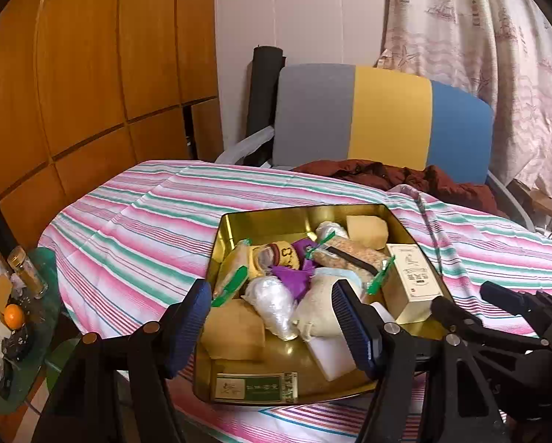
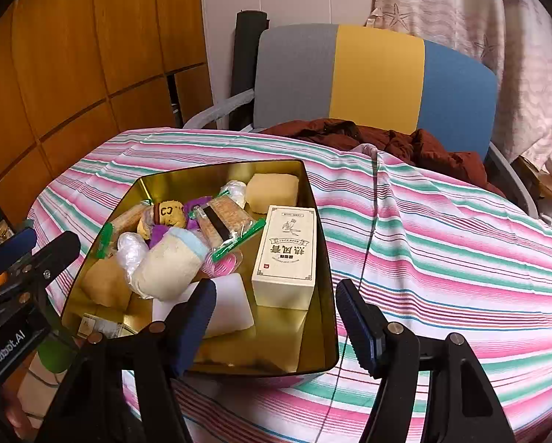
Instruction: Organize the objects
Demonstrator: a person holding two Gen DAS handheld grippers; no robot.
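A gold tin box (image 1: 268, 219) (image 2: 314, 354) sits on the striped tablecloth, filled with several items: a cream carton (image 1: 414, 282) (image 2: 286, 254), a rolled cream towel (image 1: 318, 312) (image 2: 169, 267), a white block (image 1: 331, 356) (image 2: 228, 304), yellow sponges (image 1: 367, 230) (image 2: 273, 192), a bagged snack (image 1: 349, 258) (image 2: 226, 221) and a clear plastic bundle (image 1: 272, 304). My left gripper (image 1: 270, 330) hovers open over the box's near side, holding nothing. My right gripper (image 2: 276, 323) stands open above the box's near right corner, also empty; it shows at the right edge of the left wrist view (image 1: 497, 302).
A grey, yellow and blue chair (image 1: 383, 118) (image 2: 375, 77) with a dark red jacket (image 1: 405, 179) (image 2: 379, 136) stands behind the table. A side stand with jars (image 1: 27, 271) and oranges (image 1: 14, 315) sits at left. Striped cloth (image 2: 460, 240) spreads to the right of the box.
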